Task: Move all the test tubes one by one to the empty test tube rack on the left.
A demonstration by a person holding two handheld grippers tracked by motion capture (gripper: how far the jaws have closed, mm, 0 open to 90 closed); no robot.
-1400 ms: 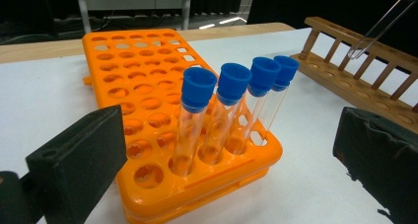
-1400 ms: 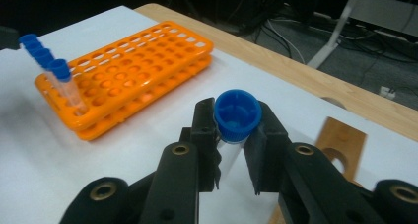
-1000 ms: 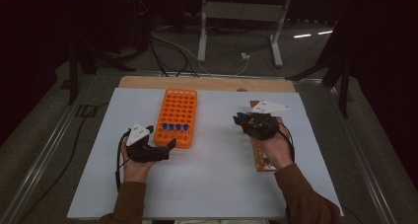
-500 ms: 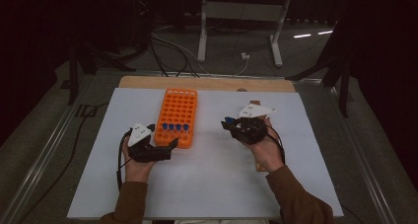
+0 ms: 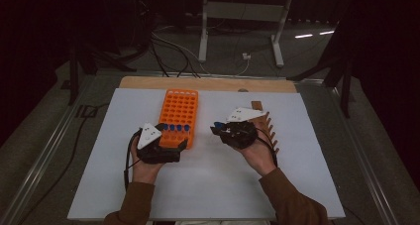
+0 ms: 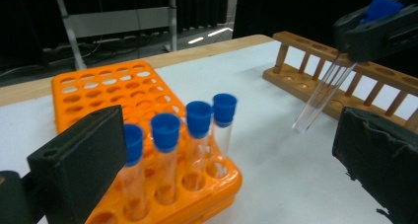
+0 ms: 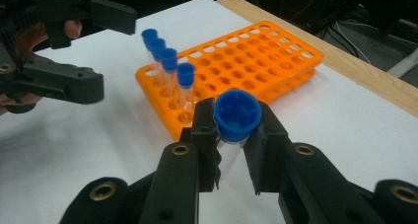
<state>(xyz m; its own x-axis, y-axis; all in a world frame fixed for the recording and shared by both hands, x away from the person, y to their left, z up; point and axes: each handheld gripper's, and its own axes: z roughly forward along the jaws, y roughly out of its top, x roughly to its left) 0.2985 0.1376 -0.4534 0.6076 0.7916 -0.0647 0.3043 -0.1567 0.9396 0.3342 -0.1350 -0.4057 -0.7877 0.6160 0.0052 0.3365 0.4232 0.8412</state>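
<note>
Now the right gripper (image 5: 216, 129) hangs above the white table (image 5: 208, 190), just right of centre, with its jaws clamped on a clear test tube (image 6: 320, 93) just under its blue cap (image 7: 237, 115). Seen from the left gripper view, the tube slants down from the jaws toward seven o'clock, its rounded tip clear of the table surface. On the high view the capped end shows as a blue speck at the nine o'clock side of that gripper.

At nine o'clock from the held tube lies the orange rack (image 5: 179, 111), long side running from twelve to six. Four more blue-capped tubes (image 6: 198, 140) stand upright in one row along the rack's near end; the other holes look empty. At three o'clock from the right gripper, partly hidden behind it, sits a wooden rack (image 5: 267, 128) with pegs, its visible holes empty in the left gripper view.

The left gripper (image 5: 173, 144) rests near the six o'clock end of the orange rack, its jaws spread wide with nothing between them. In its own view the left jaw stands in front of the leftmost capped tube, and the right jaw sits low at four o'clock. The person's brown sleeves (image 5: 292, 200) enter from six o'clock.
</note>
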